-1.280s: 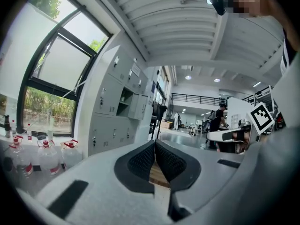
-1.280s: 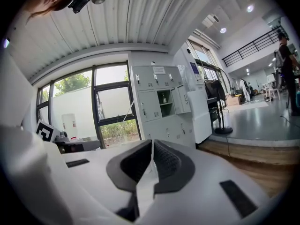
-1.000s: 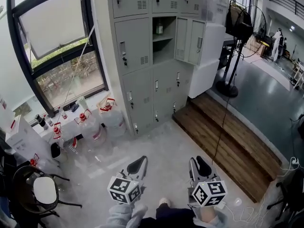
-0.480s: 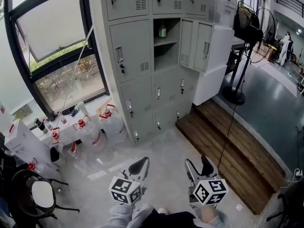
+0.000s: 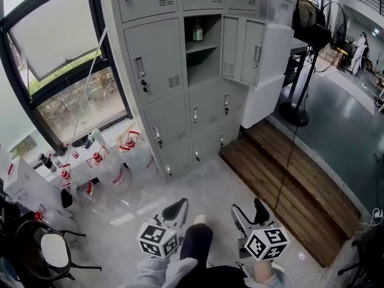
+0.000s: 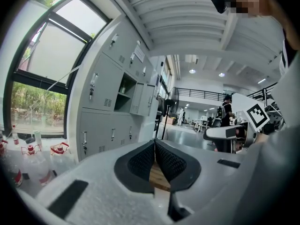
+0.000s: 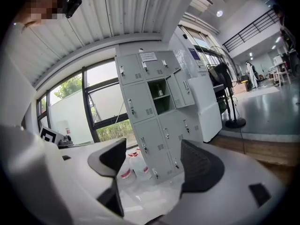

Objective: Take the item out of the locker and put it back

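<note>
Plastic jugs (image 5: 133, 155) below the window (image 5: 57, 38)

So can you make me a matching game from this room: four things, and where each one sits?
Things:
1. bottle
2. jugs
3. fan
4. chair

Places:
A. below the window
B. on the dark floor, at the right
C. on the shelf in the open locker
D. bottom-left corner of the head view

Pairs: 1-C, 2-A, 3-B, 4-D
</note>
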The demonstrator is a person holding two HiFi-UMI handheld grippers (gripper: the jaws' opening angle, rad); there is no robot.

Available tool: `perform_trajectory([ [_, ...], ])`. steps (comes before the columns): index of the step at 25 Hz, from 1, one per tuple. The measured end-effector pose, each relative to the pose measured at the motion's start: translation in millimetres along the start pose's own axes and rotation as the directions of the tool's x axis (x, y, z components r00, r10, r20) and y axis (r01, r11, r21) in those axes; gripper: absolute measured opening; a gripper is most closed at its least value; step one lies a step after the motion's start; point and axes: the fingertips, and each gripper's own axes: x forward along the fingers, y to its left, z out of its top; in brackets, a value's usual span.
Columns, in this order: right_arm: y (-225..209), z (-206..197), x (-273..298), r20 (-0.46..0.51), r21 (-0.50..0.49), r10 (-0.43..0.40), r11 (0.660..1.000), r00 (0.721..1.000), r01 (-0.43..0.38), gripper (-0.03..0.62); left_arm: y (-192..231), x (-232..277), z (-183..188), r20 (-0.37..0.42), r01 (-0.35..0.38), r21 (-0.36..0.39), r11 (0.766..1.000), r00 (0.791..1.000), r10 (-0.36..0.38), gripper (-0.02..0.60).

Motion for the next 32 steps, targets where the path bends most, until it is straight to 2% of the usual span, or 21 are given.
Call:
perform_trajectory([
  [9,-32,32,75,0.017,-0.005,-0.01,1.0,1.0,0.01,0.347,41,81,31,0.016,0.031,0.015,0.999,0.999,-0.031,0.011],
  [17,-66,98,177,0.058,-0.017,-0.024,1.0,0.998,0.025,0.347,106,183,99,0.07,0.039,0.044,0.998,0.997,-0.042,0.011],
  [22,-87,123,245,0.076,-0.016,-0.031,0.999,0.997,0.032,0.347,146,245,124,0.079,0.056,0.066,0.996,0.995,-0.061,0.011],
  [27,-103,133,297,0.083,-0.003,-0.039,0.999,0.996,0.039,0.347,177,288,136,0.076,0.067,0.082,0.994,0.994,-0.074,0.012],
  [32,-104,130,325,0.056,0.009,-0.039,0.999,0.998,0.038,0.347,198,305,131,0.056,0.07,0.056,0.996,0.996,-0.073,0.011],
])
